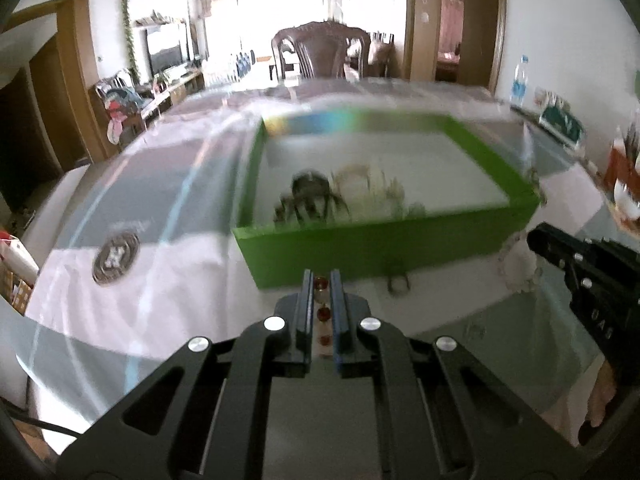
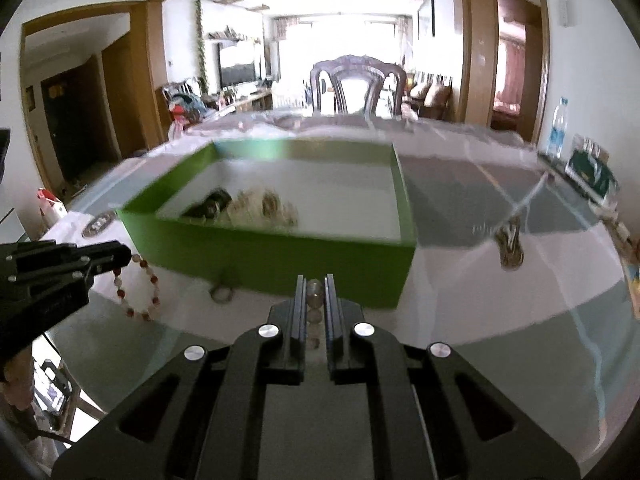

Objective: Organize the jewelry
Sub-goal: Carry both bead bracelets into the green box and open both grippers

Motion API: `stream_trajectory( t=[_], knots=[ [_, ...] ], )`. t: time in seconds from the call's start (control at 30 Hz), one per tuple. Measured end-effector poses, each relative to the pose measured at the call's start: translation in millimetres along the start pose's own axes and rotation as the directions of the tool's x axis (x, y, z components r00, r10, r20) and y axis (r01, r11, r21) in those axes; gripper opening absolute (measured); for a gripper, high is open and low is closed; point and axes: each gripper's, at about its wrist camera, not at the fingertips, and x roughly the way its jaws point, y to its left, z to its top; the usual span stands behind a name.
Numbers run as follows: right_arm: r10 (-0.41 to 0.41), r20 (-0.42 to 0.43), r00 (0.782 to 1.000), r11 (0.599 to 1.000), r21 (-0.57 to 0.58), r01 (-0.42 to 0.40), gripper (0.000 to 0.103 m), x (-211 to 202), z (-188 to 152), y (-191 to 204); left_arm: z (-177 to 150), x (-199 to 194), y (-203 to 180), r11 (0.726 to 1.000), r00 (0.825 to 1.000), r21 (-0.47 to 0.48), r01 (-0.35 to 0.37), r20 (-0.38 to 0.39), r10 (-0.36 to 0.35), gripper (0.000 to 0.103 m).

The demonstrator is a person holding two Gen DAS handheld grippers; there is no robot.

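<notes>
A green box (image 1: 360, 248) (image 2: 280, 256) with a white floor holds a dark bracelet (image 1: 310, 190) (image 2: 212, 202) and pale beaded jewelry (image 1: 376, 188) (image 2: 272, 206). My left gripper (image 1: 322, 280) is shut on a red and pale bead bracelet (image 1: 323, 313), which hangs from it in the right wrist view (image 2: 138, 288) in front of the box. My right gripper (image 2: 314, 280) is shut on a pale bead bracelet (image 2: 314, 294), seen hanging in the left wrist view (image 1: 518, 264). A small ring (image 1: 398, 282) (image 2: 222, 292) lies by the box's front wall.
A gold chain piece (image 2: 509, 246) lies on the table right of the box. A round emblem (image 1: 115, 256) marks the tablecloth at left. A water bottle (image 2: 558, 128), a green packet (image 2: 590, 174) and a dark chair (image 2: 358, 84) stand at the far side.
</notes>
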Motion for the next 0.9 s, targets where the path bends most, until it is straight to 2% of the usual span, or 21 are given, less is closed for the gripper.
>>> stream_trajectory(
  t=[0.13,0.4,0.53,0.73,0.77,0.8,0.87,0.9],
  knots=[
    [0.011,0.060,0.998,1.000,-0.007,-0.011,0.008,-3,22,4,23,-7,6,1.000,0.998,-0.011,-0.003,0.068,0.003,0.008],
    [-0.005,0.167,0.986,1.000,-0.029,0.009,0.008,-3,66,11,74,1,23,0.997,0.992,-0.064,0.042,0.122,-0.034,0.008],
    [-0.011,0.157,0.988,1.000,-0.013,0.014,0.008,13,79,9,88,11,30,0.994,0.991,-0.086,0.061,0.123,-0.050,0.008],
    [-0.002,0.066,0.998,1.000,0.010,0.002,0.008,51,76,5,90,45,35,0.994,0.998,-0.105,0.043,0.058,-0.037,0.008],
    [-0.009,0.052,0.999,1.000,0.015,0.009,0.009,55,75,4,89,50,35,0.994,0.998,-0.107,0.037,0.045,-0.032,0.008],
    [-0.010,0.047,0.999,1.000,0.017,0.009,0.016,56,74,4,87,54,35,0.993,0.999,-0.110,0.032,0.038,-0.028,0.009],
    [-0.010,0.046,0.999,1.000,0.019,0.009,0.030,52,71,2,83,57,34,0.993,0.999,-0.111,0.027,0.028,-0.024,0.020],
    [-0.013,0.049,0.999,1.000,0.017,0.012,0.033,49,67,3,81,56,33,0.994,0.999,-0.108,0.032,0.028,-0.029,0.022]
  ],
)
